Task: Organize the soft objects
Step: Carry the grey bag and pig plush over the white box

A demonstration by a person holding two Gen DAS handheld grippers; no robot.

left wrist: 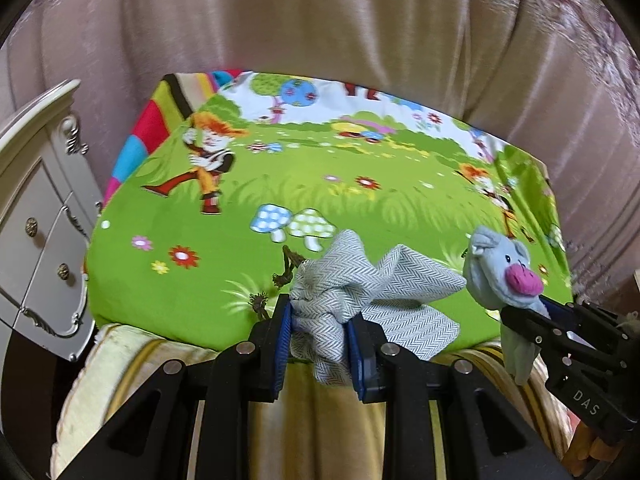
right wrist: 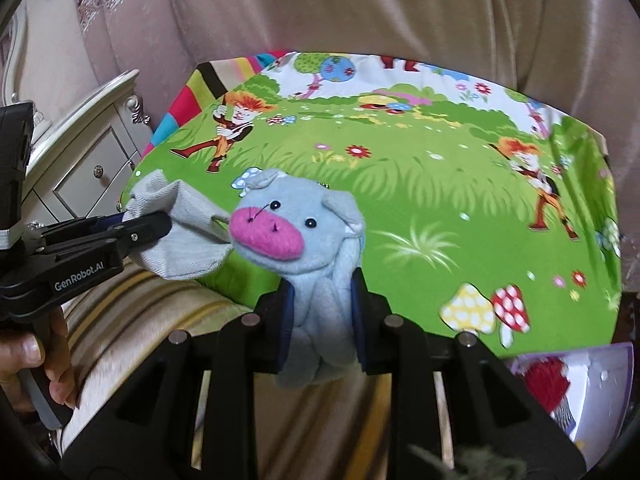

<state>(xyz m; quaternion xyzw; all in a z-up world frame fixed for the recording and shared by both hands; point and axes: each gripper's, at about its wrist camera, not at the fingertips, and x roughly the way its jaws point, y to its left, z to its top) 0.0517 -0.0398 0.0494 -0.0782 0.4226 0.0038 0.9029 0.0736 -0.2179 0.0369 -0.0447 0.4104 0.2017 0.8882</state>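
A: The left gripper (left wrist: 319, 330) is clamping a crumpled grey herringbone cloth (left wrist: 360, 288) between its blue pads, and the cloth is hanging free over the near edge of the cartoon-print sheet (left wrist: 280, 184). Is it touching the sheet?

B: It is hard to tell; one corner is drooping low over the green print, but the bunched part is sitting up in the jaws. Meanwhile the right gripper (right wrist: 323, 320) is squeezing a blue plush pig (right wrist: 298, 224) by its body, with the pink snout poking up and forward above the fingers.

A: So both soft things are being carried side by side, just beside each other, over the striped cushion (right wrist: 132, 308) and the sheet's front edge.

B: Yes. The person's hand (right wrist: 24, 364) is gripping the left tool's handle. To do this step well, the person is probably best keeping both grips firm and carrying the two loads level, so the loose cloth corner is not dragging or snagging on the pig.

A: And placing?

B: The open green area ahead is looking like the likely spot. Lowering each one until it is resting on the sheet before letting the fingers part should be stopping the pig from toppling and the cloth from sliding off the edge.
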